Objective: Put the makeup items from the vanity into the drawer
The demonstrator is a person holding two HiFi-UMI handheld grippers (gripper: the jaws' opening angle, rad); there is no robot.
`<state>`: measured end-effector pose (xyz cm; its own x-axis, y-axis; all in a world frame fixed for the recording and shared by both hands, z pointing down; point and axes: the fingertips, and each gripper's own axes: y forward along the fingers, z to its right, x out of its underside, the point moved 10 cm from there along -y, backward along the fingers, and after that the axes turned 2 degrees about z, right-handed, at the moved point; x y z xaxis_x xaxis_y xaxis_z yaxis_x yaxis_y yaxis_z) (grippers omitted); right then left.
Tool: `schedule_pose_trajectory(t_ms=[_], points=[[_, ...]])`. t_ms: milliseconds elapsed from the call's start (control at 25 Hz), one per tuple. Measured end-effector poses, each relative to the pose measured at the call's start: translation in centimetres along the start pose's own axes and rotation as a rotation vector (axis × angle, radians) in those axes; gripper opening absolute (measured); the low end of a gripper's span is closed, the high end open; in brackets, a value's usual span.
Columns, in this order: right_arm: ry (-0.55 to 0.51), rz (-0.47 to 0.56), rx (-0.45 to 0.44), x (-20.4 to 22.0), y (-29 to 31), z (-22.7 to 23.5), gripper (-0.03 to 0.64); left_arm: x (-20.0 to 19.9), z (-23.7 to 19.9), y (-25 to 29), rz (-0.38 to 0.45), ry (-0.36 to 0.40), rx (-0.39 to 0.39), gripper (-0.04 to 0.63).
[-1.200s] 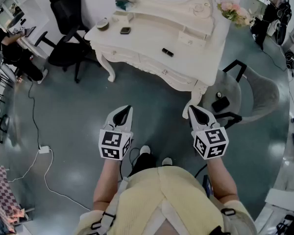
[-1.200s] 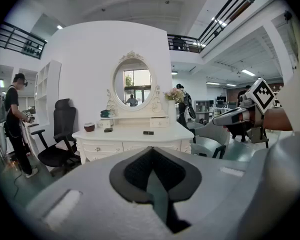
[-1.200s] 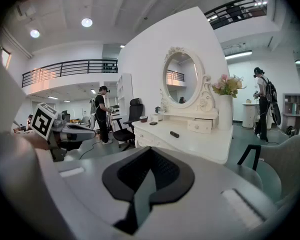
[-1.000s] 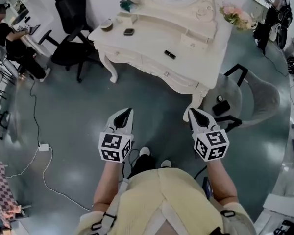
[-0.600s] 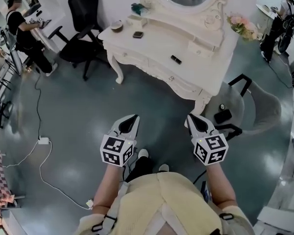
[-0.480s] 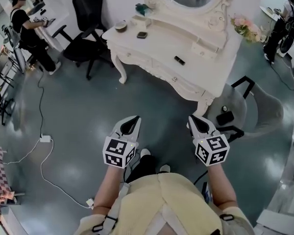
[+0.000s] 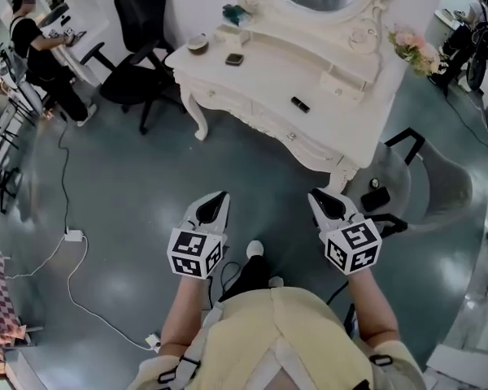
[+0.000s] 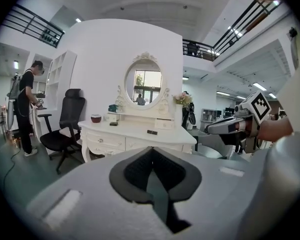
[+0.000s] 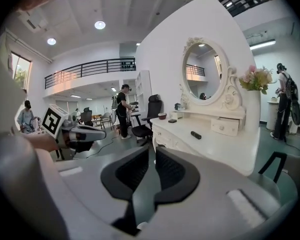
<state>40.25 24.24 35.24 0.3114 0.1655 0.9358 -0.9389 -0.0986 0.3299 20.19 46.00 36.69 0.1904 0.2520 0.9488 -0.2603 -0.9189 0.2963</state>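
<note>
I'm standing well short of the vanity [image 7: 264,78], both grippers held out level over the floor. The left gripper [image 7: 215,201] is closed on nothing. The right gripper [image 7: 324,203] has just been parting its jaws; they show a narrow slit with nothing in it.

The black stick [image 7: 300,104] lies near the front edge of the top, towards its right end, almost straight ahead of the right gripper and well apart from it. Its long axis runs roughly along that front edge, so I judge it crosswise to my approach. The compact [image 7: 234,58] and bowl [image 7: 198,42] sit at the back left corner, more on the left gripper's side. The front drawer [image 7: 290,136] looks shut. I judge the right gripper nearer the stick.
</note>
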Motion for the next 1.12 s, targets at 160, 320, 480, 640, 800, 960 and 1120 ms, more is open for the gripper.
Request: schedule_pose_trajectory(t_ms=[160, 320, 480, 640, 800, 960, 1120], points=[[-0.001, -0.028, -0.001, -0.9, 2.1, 1.1, 0.051, -0.4, -1.0, 2.1, -0.01, -0.001, 0.014, 0.002], [-0.029, -0.044, -0.01, -2.1, 4.5, 1.9, 0.08, -1.1, -2.8, 3.9, -0.012, 0.002, 0.012, 0.002], [-0.047, -0.056, -0.015, -3.2, 7.0, 2.6, 0.103, -1.4, -4.8, 5.5, -0.008, -0.008, 0.014, 0.002], [-0.061, -0.077, -0.01, -4.1, 9.7, 3.3, 0.122, -1.6, -7.1, 7.0, -0.014, -0.021, 0.009, 0.002], [-0.074, -0.105, 0.004, -5.1, 12.2, 3.7, 0.154, -1.9, -9.3, 8.0, -0.032, -0.02, 0.024, 0.002], [-0.079, -0.134, 0.035, -5.5, 14.4, 4.5, 0.172, -1.6, -11.2, 9.4, -0.046, -0.031, 0.026, 0.002], [-0.083, -0.18, 0.057, -5.4, 15.8, 5.4, 0.173, -1.3, -12.0, 10.5, -0.059, -0.039, 0.028, 0.002]])
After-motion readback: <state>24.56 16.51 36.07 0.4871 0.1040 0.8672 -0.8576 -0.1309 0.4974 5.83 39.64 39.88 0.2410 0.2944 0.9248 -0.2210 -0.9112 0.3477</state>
